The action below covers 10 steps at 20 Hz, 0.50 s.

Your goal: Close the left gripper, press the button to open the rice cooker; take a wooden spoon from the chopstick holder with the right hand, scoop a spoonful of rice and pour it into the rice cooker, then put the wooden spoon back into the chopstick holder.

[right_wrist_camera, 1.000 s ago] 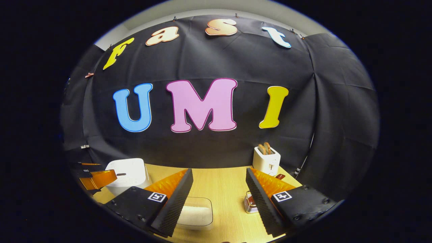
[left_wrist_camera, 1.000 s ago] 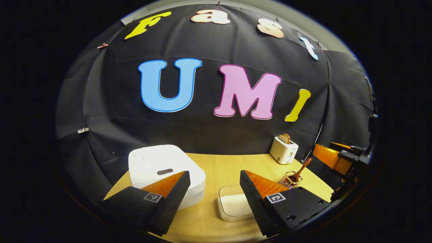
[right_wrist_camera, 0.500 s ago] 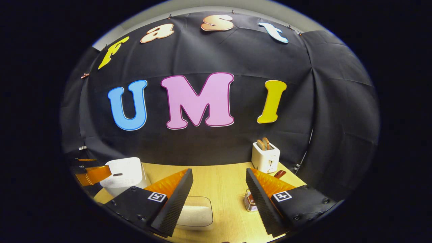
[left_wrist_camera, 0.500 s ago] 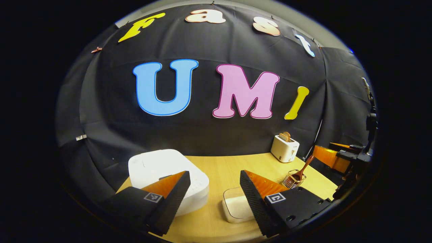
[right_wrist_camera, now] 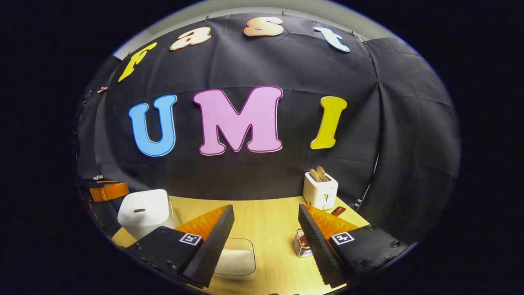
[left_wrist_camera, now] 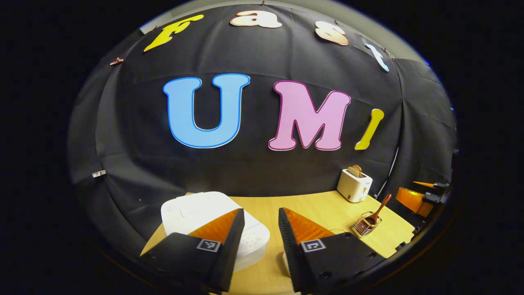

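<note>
Two grippers I'm running hold nothing: left gripper (left_wrist_camera: 260,213) narrowed above the rice cooker (left_wrist_camera: 213,221), right gripper (right_wrist_camera: 266,209) wide over the table (right_wrist_camera: 266,221); no writing readable.

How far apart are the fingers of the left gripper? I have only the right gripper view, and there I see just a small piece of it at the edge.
Observer: In the left gripper view, the left gripper has a narrow gap between its fingers; they do not touch.
Operator: And the wooden spoon? A finger of the right gripper hides most of it from me.
Observer: It stands in the chopstick holder, bowl down, with the handle leaning up to the right.
</note>
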Tool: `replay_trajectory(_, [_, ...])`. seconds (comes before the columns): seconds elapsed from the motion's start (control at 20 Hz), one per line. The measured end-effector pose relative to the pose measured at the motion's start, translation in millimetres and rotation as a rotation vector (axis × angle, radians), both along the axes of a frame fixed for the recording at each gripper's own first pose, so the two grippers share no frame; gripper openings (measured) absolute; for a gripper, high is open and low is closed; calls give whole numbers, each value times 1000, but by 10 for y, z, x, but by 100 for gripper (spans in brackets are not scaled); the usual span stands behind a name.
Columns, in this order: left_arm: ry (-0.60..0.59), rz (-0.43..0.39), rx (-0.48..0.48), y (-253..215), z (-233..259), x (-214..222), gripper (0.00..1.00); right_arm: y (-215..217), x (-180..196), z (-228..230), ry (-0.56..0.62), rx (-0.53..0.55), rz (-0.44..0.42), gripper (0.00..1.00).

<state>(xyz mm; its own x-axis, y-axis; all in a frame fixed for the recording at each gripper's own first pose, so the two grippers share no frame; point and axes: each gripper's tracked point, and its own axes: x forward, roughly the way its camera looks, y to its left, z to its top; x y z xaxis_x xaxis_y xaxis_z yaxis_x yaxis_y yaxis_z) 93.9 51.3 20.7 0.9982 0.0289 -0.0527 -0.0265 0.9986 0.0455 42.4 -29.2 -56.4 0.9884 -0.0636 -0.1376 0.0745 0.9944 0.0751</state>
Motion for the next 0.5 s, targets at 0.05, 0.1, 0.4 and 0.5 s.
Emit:
replay_trajectory(0.05, [11,17,-14,80,-6,57,44,-41,2,-13,3,-3,-10,98])
replay_trajectory(0.1, [21,45,-27,192,-37,129,34,-70,-4,-15,3,-7,-18,98])
replay_trajectory(0.4, [186,176,-114,741,-529,562,6,-238,-78,-70,17,-39,-51,98])
replay_trajectory(0.5, [248,207,-155,885,-750,691,5,-308,-120,-112,32,-42,-67,98])
